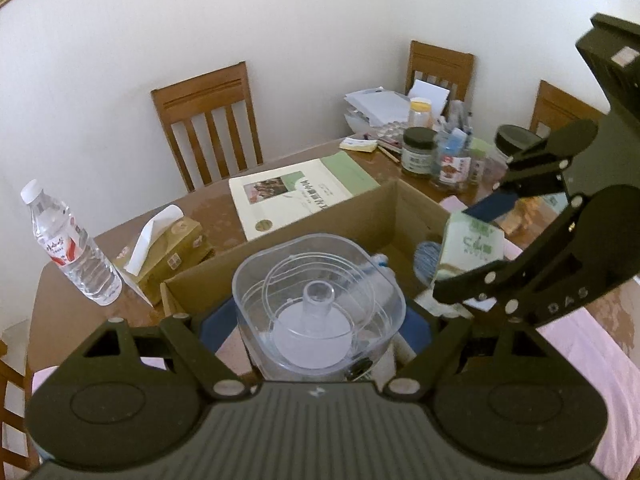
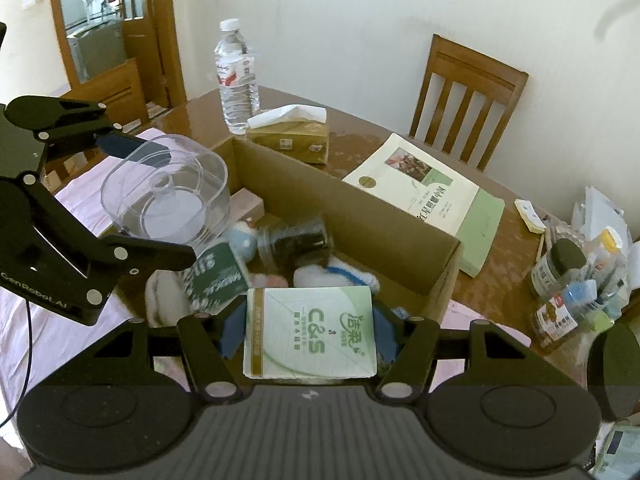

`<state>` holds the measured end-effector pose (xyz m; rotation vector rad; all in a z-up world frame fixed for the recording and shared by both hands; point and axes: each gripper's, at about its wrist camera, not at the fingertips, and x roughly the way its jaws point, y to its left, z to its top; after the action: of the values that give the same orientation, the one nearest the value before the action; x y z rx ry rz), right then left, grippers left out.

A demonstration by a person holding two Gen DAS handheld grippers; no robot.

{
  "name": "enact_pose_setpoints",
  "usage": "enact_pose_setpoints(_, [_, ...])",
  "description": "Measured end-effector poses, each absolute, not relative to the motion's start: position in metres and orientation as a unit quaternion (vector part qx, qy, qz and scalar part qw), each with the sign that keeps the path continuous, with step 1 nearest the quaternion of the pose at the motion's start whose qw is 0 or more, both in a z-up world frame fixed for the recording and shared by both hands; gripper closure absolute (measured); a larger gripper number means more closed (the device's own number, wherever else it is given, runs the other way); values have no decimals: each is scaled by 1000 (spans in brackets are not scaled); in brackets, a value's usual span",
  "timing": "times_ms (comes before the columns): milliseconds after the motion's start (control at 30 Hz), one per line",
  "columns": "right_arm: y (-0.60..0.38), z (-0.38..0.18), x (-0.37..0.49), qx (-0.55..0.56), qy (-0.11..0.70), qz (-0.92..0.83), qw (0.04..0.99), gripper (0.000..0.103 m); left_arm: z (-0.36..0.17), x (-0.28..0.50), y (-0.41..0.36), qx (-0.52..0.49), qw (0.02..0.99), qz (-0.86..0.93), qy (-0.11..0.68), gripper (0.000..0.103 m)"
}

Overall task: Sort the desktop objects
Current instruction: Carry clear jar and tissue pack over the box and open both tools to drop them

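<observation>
My left gripper [image 1: 318, 332] is shut on a clear plastic container [image 1: 316, 304] with a round insert, its blue pads pressing both sides. It hangs over the near end of an open cardboard box [image 1: 304, 236]. The right wrist view shows the same container [image 2: 168, 196] in the left gripper [image 2: 154, 204] above the box's left end. My right gripper [image 2: 310, 336] is shut on a green-and-white tissue pack [image 2: 310, 332] over the box's [image 2: 360, 208] near edge. That pack [image 1: 474, 244] and the right gripper [image 1: 474, 248] show at the right of the left wrist view. Inside the box lie a dark jar [image 2: 296, 244], a green carton [image 2: 218, 276] and soft toys.
On the brown table [image 1: 224, 208] stand a water bottle [image 1: 72, 248], a gold tissue box [image 1: 168, 252], a book [image 1: 296, 192] and a cluster of jars and papers [image 1: 420, 148]. Wooden chairs [image 1: 208, 120] line the far side. A pink cloth [image 2: 72, 200] covers the near side.
</observation>
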<state>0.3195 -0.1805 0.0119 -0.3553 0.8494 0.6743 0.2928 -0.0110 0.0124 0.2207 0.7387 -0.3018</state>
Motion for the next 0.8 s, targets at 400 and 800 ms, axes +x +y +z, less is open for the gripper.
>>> enact_pose_setpoints(400, [-149, -9, 353, -163, 416, 302, 842, 33, -8, 332, 9, 85, 912, -121, 382, 16])
enact_pose_setpoints(800, [-158, -9, 359, -148, 414, 261, 860, 0, -3, 329, 15, 85, 910, -107, 391, 6])
